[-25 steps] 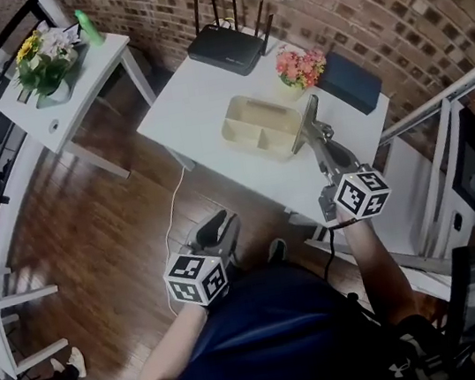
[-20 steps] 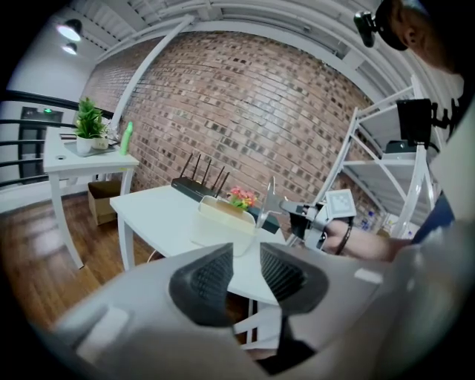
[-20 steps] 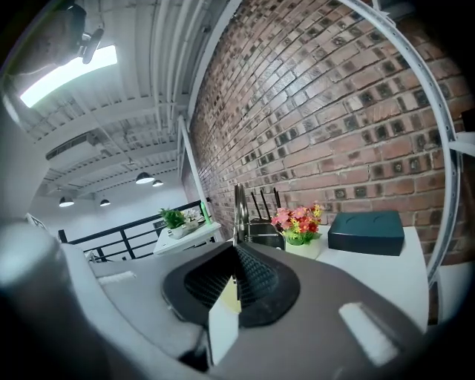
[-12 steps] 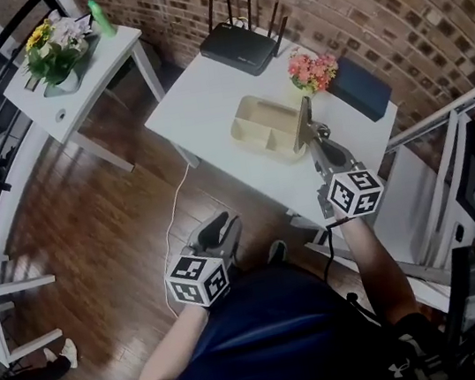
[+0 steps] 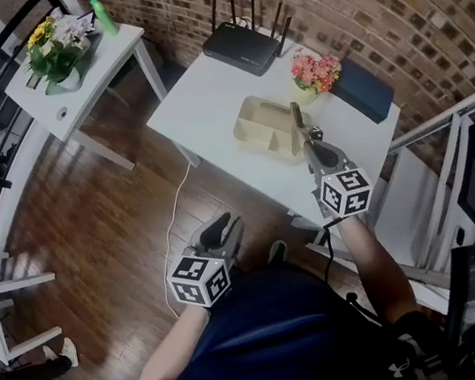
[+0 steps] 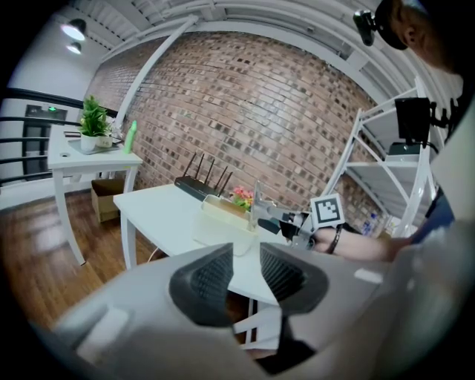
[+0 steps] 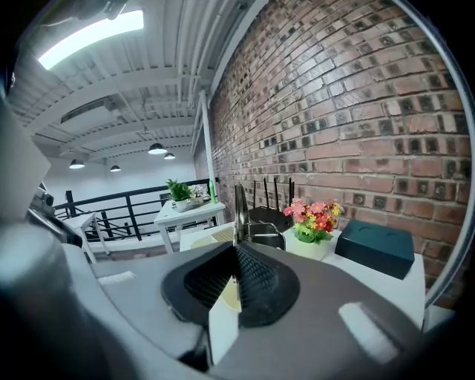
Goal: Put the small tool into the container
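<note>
A beige divided container (image 5: 265, 124) sits on the white table (image 5: 202, 105). My right gripper (image 5: 306, 141) is shut on a small flat metal tool (image 5: 297, 123), which stands upright over the container's near right edge. In the right gripper view the thin blade (image 7: 240, 210) rises from between the closed pads, with the container (image 7: 208, 239) behind it. My left gripper (image 5: 218, 230) hangs low beside the person's body, away from the table, open and empty. The left gripper view shows its jaws (image 6: 242, 260) apart, and the container (image 6: 223, 217) and tool (image 6: 256, 204) lie far ahead.
A black router (image 5: 246, 45), a pot of pink flowers (image 5: 316, 74) and a dark blue box (image 5: 363, 91) stand at the table's far side. A white side table (image 5: 76, 71) with flowers is at the left. Metal shelving (image 5: 456, 159) stands at the right.
My right gripper has moved a little left and forward with the tool, which now stands more upright over the container. The left gripper has stayed put.
</note>
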The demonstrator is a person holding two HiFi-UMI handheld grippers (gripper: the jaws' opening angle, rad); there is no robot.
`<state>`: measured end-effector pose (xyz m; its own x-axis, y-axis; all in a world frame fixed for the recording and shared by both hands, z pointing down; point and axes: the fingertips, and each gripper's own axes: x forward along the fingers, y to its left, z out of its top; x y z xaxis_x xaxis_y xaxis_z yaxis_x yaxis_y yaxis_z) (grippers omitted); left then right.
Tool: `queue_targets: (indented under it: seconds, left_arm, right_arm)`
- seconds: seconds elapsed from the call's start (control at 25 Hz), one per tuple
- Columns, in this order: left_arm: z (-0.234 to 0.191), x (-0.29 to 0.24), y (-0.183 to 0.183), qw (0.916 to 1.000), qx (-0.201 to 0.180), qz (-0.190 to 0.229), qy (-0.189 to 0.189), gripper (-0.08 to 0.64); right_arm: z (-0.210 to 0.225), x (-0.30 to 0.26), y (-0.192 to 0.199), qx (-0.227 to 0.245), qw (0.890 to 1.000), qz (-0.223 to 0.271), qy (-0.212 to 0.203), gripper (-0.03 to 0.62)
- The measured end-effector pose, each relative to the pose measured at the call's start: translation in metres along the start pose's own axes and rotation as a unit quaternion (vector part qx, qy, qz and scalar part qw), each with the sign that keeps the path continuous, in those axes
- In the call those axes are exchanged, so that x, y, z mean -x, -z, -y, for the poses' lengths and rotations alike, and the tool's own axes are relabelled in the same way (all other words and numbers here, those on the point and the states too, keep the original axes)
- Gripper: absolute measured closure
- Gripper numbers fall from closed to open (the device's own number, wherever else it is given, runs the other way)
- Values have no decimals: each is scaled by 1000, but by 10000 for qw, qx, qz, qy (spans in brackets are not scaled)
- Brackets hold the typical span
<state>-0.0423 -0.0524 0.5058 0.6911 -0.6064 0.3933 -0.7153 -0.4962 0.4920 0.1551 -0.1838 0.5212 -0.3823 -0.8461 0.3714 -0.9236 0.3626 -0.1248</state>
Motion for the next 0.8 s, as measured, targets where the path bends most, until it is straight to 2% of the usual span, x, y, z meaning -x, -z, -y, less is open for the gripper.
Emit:
queue_targets:
  seconds: [0.44, 0.8]
  left_arm:
    - [-8, 5, 0, 9999, 79, 40, -92, 448]
    - [-14, 9, 0, 9998, 123, 56, -162, 448]
  right_arm:
    - [-4, -20, 22, 320, 9988, -373, -16, 580]
    - [-7, -37, 46, 666, 9935, -925, -40, 580]
